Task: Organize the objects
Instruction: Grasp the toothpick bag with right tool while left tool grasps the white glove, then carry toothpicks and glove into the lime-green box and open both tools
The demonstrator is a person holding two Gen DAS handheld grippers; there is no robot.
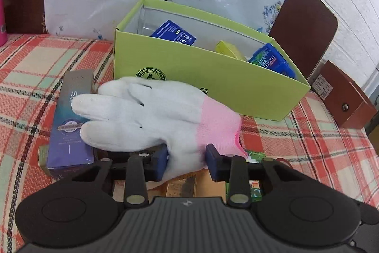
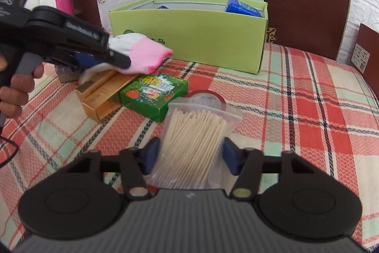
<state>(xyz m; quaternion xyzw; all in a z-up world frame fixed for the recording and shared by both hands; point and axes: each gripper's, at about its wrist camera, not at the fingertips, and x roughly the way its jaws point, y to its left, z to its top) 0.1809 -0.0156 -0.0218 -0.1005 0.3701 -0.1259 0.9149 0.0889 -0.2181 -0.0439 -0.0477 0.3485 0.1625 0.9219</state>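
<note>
Jaws of your left gripper (image 1: pixel 186 161) are pinching a white glove (image 1: pixel 151 115); your right gripper (image 2: pixel 190 158) is clamping a toothpick bag (image 2: pixel 194 134). Green box (image 1: pixel 201 77) is holding three packets; several boxes are waiting outside.

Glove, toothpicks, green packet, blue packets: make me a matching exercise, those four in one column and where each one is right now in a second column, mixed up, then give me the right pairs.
Things
1. glove
2. bag of toothpicks
3. green packet
4. blue packets

Places
A. lying on the checked cloth, beside the gold box
B. inside the green box
C. held in the left gripper
D. held in the right gripper

Pairs: 1-C, 2-D, 3-A, 4-B
</note>
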